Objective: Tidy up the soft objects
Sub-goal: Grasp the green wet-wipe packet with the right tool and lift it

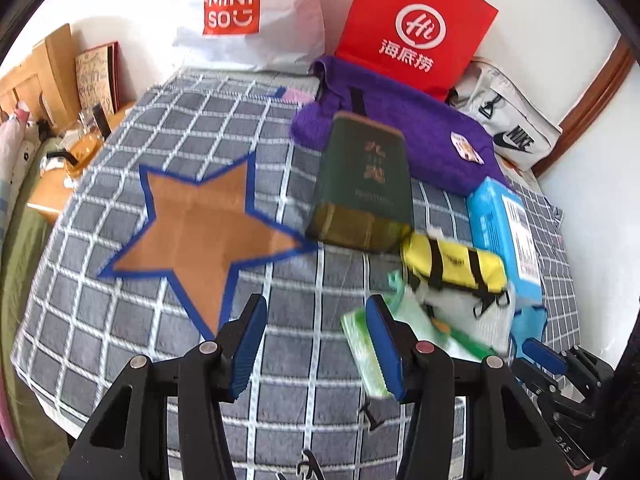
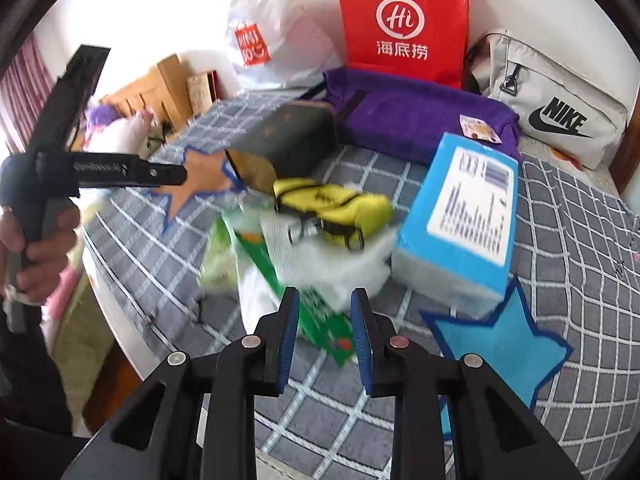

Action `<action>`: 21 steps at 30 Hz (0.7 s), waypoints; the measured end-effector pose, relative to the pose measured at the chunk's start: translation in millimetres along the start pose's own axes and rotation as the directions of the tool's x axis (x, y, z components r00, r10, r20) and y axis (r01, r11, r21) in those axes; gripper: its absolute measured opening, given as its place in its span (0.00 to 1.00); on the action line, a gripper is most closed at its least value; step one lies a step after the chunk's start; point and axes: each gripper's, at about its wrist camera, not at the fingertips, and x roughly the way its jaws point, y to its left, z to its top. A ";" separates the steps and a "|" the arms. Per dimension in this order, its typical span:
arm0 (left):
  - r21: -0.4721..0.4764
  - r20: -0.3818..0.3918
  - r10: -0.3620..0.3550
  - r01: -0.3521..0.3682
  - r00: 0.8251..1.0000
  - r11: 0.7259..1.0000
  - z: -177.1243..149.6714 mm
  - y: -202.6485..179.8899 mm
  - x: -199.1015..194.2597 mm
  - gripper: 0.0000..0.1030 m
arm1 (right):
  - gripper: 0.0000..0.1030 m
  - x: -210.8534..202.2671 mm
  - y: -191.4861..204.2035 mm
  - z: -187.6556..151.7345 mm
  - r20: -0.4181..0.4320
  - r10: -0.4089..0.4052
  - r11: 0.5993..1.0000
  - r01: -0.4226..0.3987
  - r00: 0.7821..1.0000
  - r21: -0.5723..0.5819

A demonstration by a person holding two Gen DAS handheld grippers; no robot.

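Right wrist view: sorting on the bed barely under way

Right wrist view is showing the right gripper [image 2: 325,334] hovering at the lower centre of the frame, its jaws standing partly apart with nothing pressed between the blue pads; a green packet [image 2: 320,320] is lying below the gap, and contact cannot be told through the blur. At the left edge of the frame a hand [image 2: 38,248] is gripping the left gripper's handle. In the left wrist view the left gripper [image 1: 316,344] is hanging at the bottom centre, jaws moderately open and holding nothing, above the checked bedspread [image 1: 120,332].

Judging by the layout, little is done: the orange star mat [image 1: 200,232], left of centre, and the blue star mat [image 2: 504,344], at the lower right of the right wrist view, are both lying bare. The soft things are sitting heaped at mid-frame: a yellow strapped pouch [image 2: 336,204], white padding [image 2: 352,268], the green packet and a purple towel [image 2: 420,116] behind. A blue box [image 2: 460,216] and a dark green box [image 1: 364,184] are crowding the pile. The pouch is looking limp and crumpled, the padding fluffy.
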 end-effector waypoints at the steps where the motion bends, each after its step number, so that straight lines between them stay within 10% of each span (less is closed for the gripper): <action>1: 0.001 -0.003 -0.002 0.002 1.000 1.000 -2.9 0.4 1.1 0.48 | 0.26 0.6 0.0 -4.2 -0.005 -0.002 1.000 0.002 1.000 -0.002; 21: 0.051 -0.050 -0.056 0.059 0.997 0.997 -56.4 -14.7 22.5 0.49 | 0.10 28.7 13.1 -28.2 0.055 -0.138 0.979 0.145 0.989 -0.142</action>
